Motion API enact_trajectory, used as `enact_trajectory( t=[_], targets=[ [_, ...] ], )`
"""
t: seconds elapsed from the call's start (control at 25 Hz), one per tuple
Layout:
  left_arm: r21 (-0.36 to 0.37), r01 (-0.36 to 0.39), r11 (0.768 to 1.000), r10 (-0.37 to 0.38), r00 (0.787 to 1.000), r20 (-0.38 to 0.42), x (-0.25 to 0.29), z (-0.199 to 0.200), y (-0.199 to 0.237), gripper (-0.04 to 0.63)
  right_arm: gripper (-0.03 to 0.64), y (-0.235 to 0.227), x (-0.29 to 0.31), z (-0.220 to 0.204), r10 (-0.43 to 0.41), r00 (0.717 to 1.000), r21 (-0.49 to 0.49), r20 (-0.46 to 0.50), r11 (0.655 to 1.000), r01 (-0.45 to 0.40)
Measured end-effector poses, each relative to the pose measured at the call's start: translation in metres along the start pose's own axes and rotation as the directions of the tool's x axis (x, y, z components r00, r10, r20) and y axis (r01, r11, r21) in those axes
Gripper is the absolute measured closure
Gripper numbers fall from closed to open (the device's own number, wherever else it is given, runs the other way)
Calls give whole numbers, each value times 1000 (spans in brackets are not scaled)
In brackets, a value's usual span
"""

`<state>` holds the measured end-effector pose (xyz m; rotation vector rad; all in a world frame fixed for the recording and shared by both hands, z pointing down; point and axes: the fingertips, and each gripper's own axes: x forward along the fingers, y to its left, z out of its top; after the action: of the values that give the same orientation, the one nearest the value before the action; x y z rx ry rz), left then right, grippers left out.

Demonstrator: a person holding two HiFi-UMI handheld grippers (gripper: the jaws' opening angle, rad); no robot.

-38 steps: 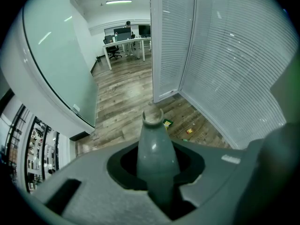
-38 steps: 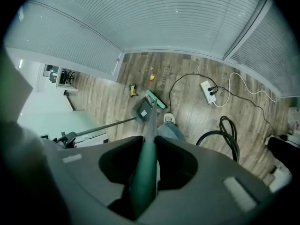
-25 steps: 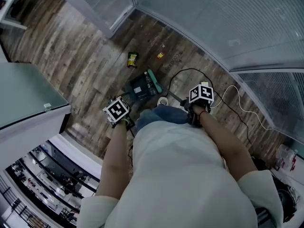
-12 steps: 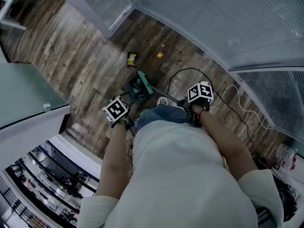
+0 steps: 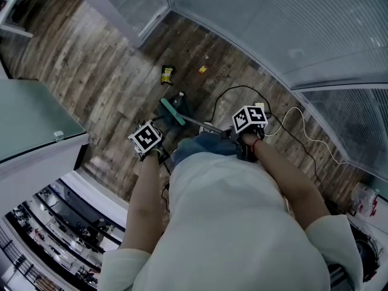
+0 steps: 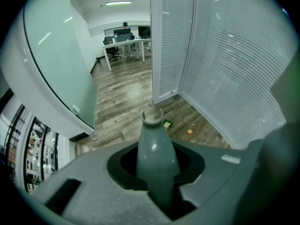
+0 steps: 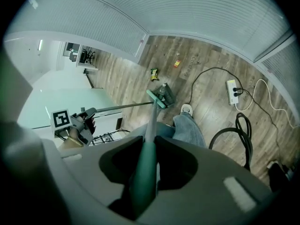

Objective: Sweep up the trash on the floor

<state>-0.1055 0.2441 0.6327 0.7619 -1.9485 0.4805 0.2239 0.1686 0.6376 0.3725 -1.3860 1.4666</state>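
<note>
My right gripper [image 7: 145, 172] is shut on the green broom handle [image 7: 151, 125], which runs down to the green broom head [image 5: 171, 111] on the wood floor. My left gripper [image 6: 157, 184] is shut on the grey dustpan handle [image 6: 154, 149]. The dark dustpan [image 5: 179, 100] sits right against the broom head. Beyond them on the floor lie a yellow-green wrapper [image 5: 167, 74] and a small orange scrap [image 5: 202, 70]; both also show as the wrapper [image 7: 153, 74] and the scrap [image 7: 177, 63] in the right gripper view. In the head view the left gripper [image 5: 154, 148] and right gripper [image 5: 238, 136] flank the person's legs.
A white power strip [image 7: 233, 87] with black cables [image 7: 241, 130] and a white cable lies on the floor to the right. Blind-covered glass walls [image 5: 254, 23] meet in a corner behind the trash. A frosted glass partition [image 5: 30, 120] stands at the left. A shoe [image 7: 186, 109] is near the broom.
The broom head and dustpan have slid forward across the floor toward the wrapper and scrap. Both grippers shifted slightly the same way, still shut on their handles.
</note>
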Motion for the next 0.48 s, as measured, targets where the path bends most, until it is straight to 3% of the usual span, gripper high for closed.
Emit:
enact_trajectory(
  t=[0.48],
  targets=[
    [-24, 5, 1000, -5, 1000, -29, -11, -5, 8, 505, 520, 1, -34, 16, 106, 983, 124, 149, 984, -125]
  ],
)
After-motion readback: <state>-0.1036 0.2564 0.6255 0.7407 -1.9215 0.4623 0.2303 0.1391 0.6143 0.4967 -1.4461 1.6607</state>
